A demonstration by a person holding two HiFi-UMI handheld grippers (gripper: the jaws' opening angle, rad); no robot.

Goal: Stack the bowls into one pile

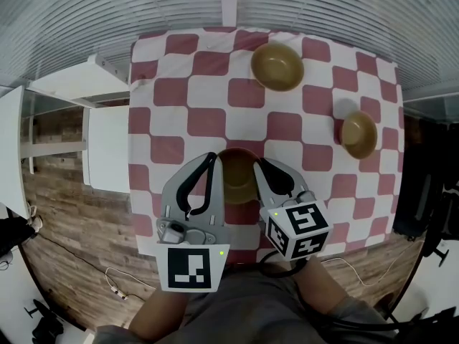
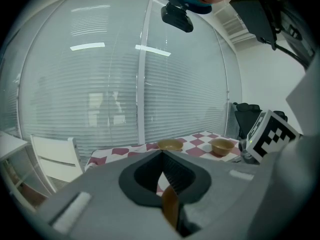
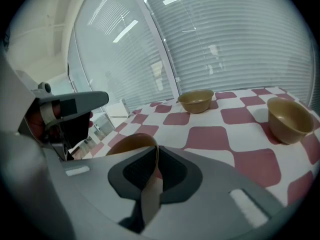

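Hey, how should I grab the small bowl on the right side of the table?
The small bowl stands upright with its mouth open. Pinch its thin rim on the near side, coming down from above, one jaw inside and one outside.

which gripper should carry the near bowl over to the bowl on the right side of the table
Right, probably. Both are shut on the rim of the near bowl, but the right gripper holds the side nearer the right-hand bowl; the left gripper would have to cross over.
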